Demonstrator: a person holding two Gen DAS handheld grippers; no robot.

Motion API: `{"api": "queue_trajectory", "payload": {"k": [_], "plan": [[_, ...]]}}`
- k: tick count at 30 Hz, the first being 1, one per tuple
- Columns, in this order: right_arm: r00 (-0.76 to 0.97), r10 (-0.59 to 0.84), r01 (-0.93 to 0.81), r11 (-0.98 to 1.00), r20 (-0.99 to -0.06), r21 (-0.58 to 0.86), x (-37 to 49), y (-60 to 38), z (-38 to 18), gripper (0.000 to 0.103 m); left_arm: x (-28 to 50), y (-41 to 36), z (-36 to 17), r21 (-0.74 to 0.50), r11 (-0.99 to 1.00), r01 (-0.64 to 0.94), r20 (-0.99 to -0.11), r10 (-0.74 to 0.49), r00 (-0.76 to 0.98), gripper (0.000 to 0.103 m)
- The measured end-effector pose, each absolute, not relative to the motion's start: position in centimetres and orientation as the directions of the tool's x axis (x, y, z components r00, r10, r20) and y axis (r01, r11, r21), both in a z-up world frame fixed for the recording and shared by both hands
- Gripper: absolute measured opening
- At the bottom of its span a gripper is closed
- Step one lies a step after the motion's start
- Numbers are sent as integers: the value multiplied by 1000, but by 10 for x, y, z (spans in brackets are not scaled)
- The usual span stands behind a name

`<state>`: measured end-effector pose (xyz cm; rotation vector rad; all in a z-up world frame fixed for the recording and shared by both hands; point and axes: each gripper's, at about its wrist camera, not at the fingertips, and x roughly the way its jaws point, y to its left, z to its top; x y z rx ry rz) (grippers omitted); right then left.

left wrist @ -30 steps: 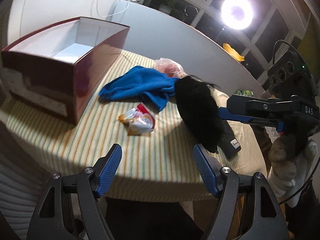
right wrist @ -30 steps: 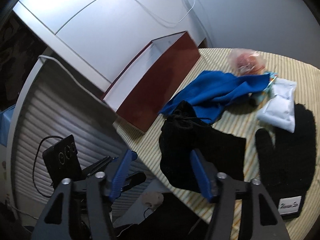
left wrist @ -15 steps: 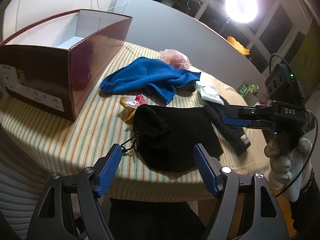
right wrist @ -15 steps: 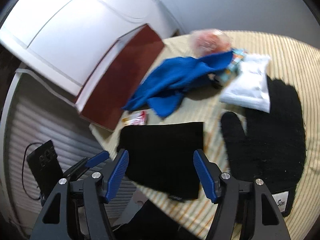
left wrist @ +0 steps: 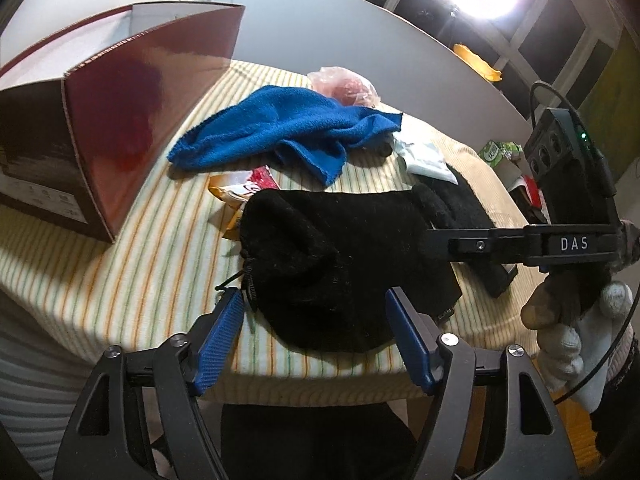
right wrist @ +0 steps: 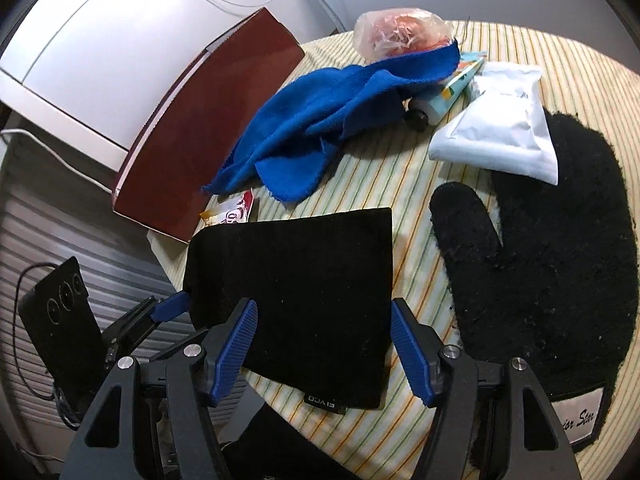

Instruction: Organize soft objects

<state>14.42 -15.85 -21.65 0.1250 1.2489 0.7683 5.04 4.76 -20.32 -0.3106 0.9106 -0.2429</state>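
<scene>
While level over the black pouch (right wrist: 296, 280), left claw (left wrist: 316, 332) and right claw (right wrist: 324, 344), both spread.

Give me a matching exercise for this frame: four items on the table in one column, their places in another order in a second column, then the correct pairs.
Items:
1. black pouch
2. blue cloth
3. black mitten
4. white packet

Places:
A. resting partly on the mitten's far end
B. flat at the near table edge, in front of both open grippers
C. crumpled mid-table beside the red box
D. at the right side, label at its cuff

Pairs: 1-B, 2-C, 3-D, 4-A
</scene>
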Motion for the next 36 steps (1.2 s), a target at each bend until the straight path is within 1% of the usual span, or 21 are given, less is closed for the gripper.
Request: {"api": "queue_trajectory", "payload": {"k": [3,5,9,11,13,25,30,36], "plan": [[105,587,-458,745,-803,485,143,-159,-217,64,52,43,-204,-353,932,86,-736,-334,589,63],[104,588,-460,743,-802,486,143,-158,-216,64,52,42,-203,-353,931,92,-736,-337,588,62],[112,573,-477,748,-812,462,137,-154,-215,64,51,42,-203,-362,927,96,-732,-347,587,55],[121,564,-489,750,-817,445,134,-151,-213,63,50,41,-201,-365,926,99,-727,-350,591,53],[132,557,-492,755,-820,433,132,-151,-210,57,49,41,-198,-369,924,101,-722,-354,594,53],[187,578,-504,751,-795,427,123,-164,-177,57,43,29,-159,-384,907,172,-657,-399,640,53],[216,591,-529,740,-777,416,125,-162,-156,57,47,32,-141,-369,911,184,-635,-391,666,53],[236,620,-565,714,-748,414,140,-144,-127,57,61,48,-112,-334,927,172,-609,-352,711,53]]}}
